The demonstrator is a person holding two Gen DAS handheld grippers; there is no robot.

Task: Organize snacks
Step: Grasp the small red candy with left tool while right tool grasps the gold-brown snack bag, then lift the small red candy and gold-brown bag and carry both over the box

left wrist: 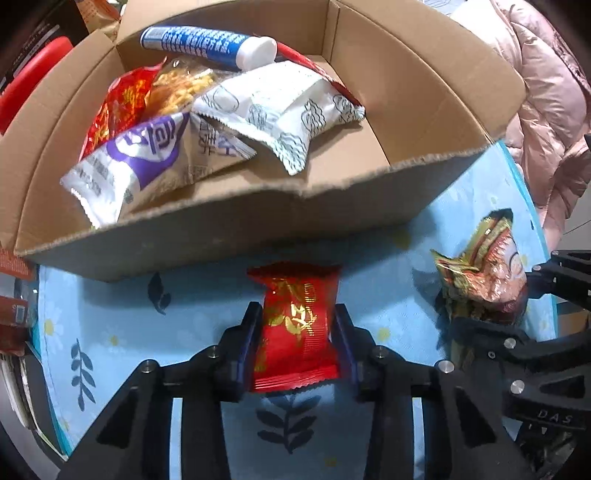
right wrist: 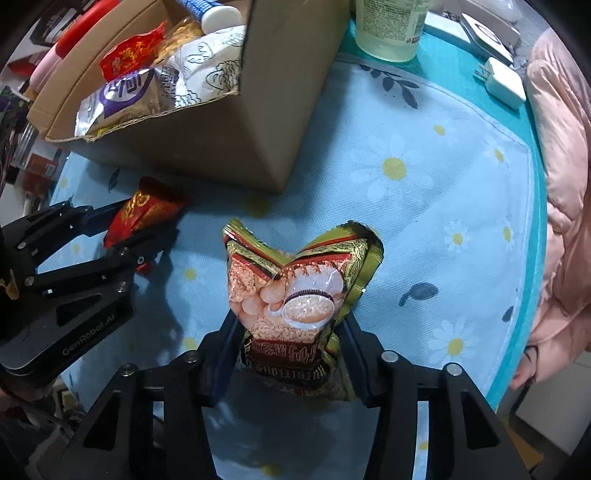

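Note:
My left gripper (left wrist: 297,314) is shut on a red snack packet with gold print (left wrist: 295,321), pads pressing both its sides, just in front of the cardboard box (left wrist: 258,229). My right gripper (right wrist: 290,325) is shut on a gold-and-green cereal packet (right wrist: 295,295), which stands crumpled on the tablecloth. In the right wrist view the left gripper (right wrist: 136,225) and its red packet (right wrist: 147,210) show at the left. The box holds a white packet (left wrist: 280,107), a purple-and-white packet (left wrist: 129,162), a red packet (left wrist: 118,107), a clear bag of yellow sticks (left wrist: 181,88) and a blue tube (left wrist: 207,42).
A blue flowered tablecloth (right wrist: 406,184) covers the round table. A pale bottle (right wrist: 388,29) and a white charger (right wrist: 504,81) sit at the far side. A person's pink padded jacket (right wrist: 565,184) lines the right table edge. Red and dark clutter (left wrist: 29,85) lies left of the box.

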